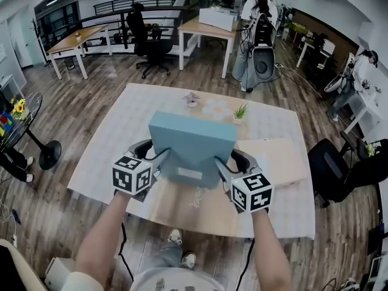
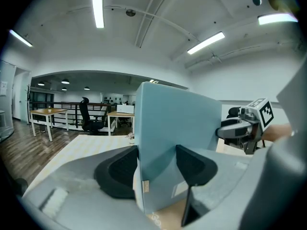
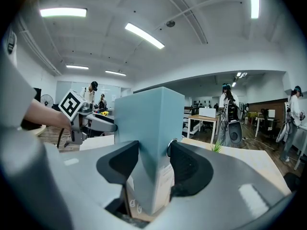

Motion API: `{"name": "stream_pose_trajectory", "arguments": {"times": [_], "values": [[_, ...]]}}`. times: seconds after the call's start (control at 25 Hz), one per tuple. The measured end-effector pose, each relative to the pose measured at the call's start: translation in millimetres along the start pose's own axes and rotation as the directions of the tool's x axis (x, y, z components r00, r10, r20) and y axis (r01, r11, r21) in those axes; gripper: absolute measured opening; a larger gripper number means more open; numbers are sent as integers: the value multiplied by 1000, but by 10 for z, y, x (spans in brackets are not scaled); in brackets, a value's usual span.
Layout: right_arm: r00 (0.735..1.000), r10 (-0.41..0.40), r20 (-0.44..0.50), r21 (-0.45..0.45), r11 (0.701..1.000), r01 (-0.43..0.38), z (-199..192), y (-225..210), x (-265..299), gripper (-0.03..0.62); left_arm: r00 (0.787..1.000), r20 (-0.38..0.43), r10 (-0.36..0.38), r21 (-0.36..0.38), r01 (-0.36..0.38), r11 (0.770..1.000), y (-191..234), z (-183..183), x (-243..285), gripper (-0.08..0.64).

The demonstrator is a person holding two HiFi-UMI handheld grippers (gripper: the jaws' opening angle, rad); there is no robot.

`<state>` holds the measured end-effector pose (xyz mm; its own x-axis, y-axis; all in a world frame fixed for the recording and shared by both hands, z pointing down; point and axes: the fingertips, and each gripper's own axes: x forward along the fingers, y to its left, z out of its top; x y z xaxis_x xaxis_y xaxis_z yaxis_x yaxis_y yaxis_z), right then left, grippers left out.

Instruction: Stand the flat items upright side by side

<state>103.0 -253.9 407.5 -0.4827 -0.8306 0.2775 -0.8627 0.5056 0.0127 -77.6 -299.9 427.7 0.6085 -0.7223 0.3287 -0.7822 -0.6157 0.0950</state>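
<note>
Blue box (image 1: 193,141) stands almost upright in the middle of the frame, over the worktop (image 1: 91,162). We hold it from both sides: left tongs (image 1: 160,157) and right tongs (image 1: 222,166) are each closed on one side edge. Under it lies a brown flat item (image 1: 188,206), and a tan flat item (image 1: 280,157) lies to the right. Behind, in the upper middle, a small plant (image 1: 241,111) and a small ornament (image 1: 191,99) stand near the far edge. At the left, the checked cloth (image 1: 115,126) is bare. A black chair (image 1: 330,171) stands close to the right edge.

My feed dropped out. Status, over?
Left gripper shut on blue box, right gripper too. Box held on edge over table. Beyond it a small plant, clear of the box.
</note>
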Motion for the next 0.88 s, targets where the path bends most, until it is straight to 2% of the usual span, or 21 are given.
{"name": "stream_pose_trajectory", "arguments": {"times": [0.24, 0.44, 0.72, 0.8, 0.88], "values": [[997, 76, -26, -47, 996, -77, -35, 100, -102, 195, 1000, -8, -4, 10, 4, 1000, -30, -46, -107, 259], [994, 99, -47, -65, 993, -102, -62, 145, -114, 199, 1000, -14, 13, 4, -13, 1000, -38, -84, -156, 259], [984, 139, -116, -118, 981, -153, -159, 154, -211, 269, 999, -8, 39, -7, -39, 999, -68, -88, -183, 259], [983, 141, -113, -100, 983, -153, -161, 85, -200, 273, 999, -11, 45, -9, -45, 999, -66, -90, -191, 259], [981, 158, -112, -74, 983, -167, -160, 34, -164, 304, 999, -14, 46, -8, -46, 999, -70, -94, -199, 259]]}}
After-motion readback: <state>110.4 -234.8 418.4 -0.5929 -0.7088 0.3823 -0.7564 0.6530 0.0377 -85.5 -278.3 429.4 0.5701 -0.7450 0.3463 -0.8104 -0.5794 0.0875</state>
